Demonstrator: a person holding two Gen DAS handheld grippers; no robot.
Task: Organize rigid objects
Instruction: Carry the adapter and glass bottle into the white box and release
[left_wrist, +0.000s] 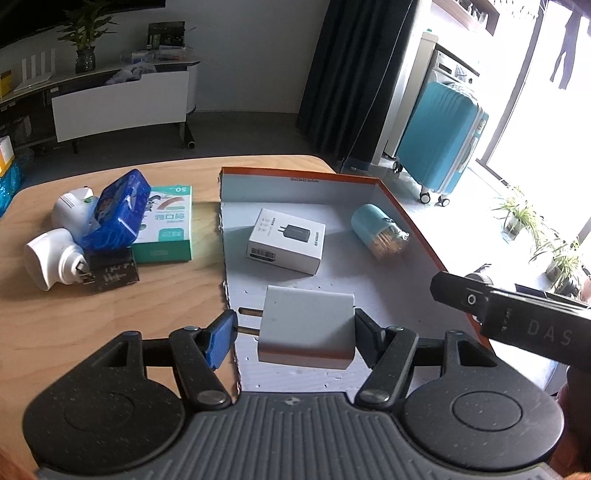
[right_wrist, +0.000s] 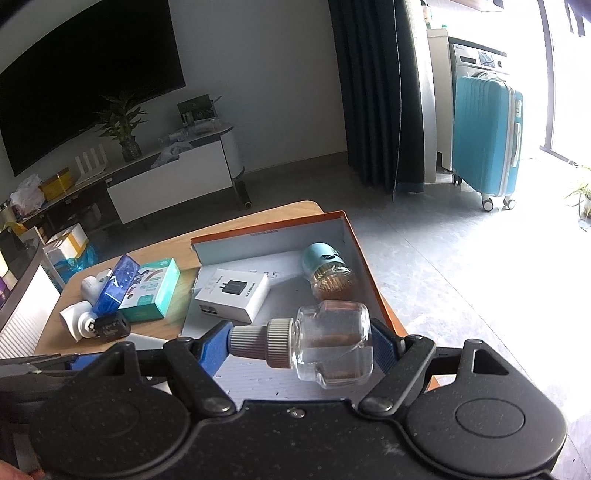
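Note:
My left gripper (left_wrist: 293, 334) is shut on a white plug charger (left_wrist: 306, 328), prongs against the left pad, held over the near part of the orange-rimmed white box (left_wrist: 400, 210). My right gripper (right_wrist: 301, 347) is shut on a clear glass bottle (right_wrist: 332, 343) with a grey ribbed cap, lying sideways over the box (right_wrist: 360, 251). Inside the box lie a white charger carton (left_wrist: 286, 240) (right_wrist: 232, 295) and a teal toothpick jar (left_wrist: 378, 230) (right_wrist: 328, 271).
On the wooden table (left_wrist: 110, 321) left of the box lie a green-white carton (left_wrist: 166, 229), a blue packet (left_wrist: 118, 210), two white plug-in devices (left_wrist: 51, 258), and a small black box (left_wrist: 112, 271). The right gripper's body (left_wrist: 517, 321) reaches in over the box's right rim. A teal suitcase (left_wrist: 443, 136) stands on the floor beyond.

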